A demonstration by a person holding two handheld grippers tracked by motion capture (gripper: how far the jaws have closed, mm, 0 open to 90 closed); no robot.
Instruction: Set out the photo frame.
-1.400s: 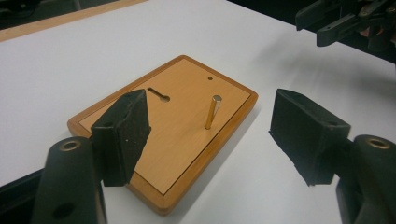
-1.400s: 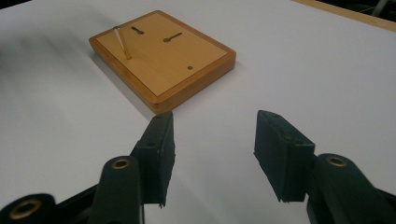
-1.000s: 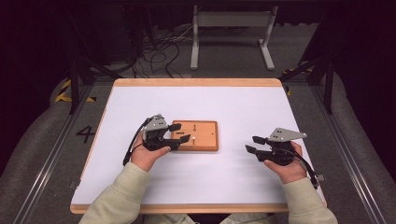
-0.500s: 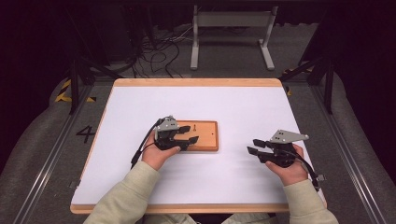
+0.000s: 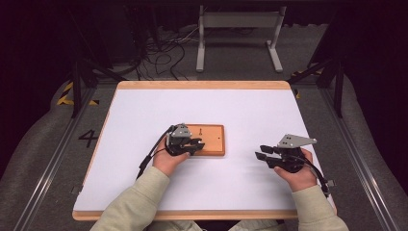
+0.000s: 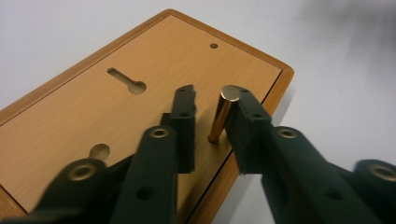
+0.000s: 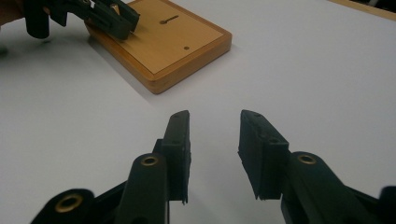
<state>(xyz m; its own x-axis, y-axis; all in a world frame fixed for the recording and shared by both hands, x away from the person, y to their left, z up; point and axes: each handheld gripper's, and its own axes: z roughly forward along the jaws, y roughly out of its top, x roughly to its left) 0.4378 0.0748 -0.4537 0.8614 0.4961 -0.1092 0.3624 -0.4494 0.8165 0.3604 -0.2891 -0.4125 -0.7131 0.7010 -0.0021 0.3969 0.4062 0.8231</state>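
White table (image 5: 144, 115), wood board (image 5: 214, 144); left gripper (image 6: 212, 105) been closing round brass pin (image 6: 223, 113), one jaw touching; right gripper (image 7: 215, 140) unclenched, empty.

A white table top (image 5: 250, 110) with a pale wooden rim is filling the middle of the high view. Grey floor (image 5: 308, 57) is showing around it, with a painted 4 (image 5: 88, 138) at the left. Black cables (image 5: 166, 50) are trailing at the upper left (beside a grey metal stand (image 5: 239, 21)). The far background is lying in darkness.
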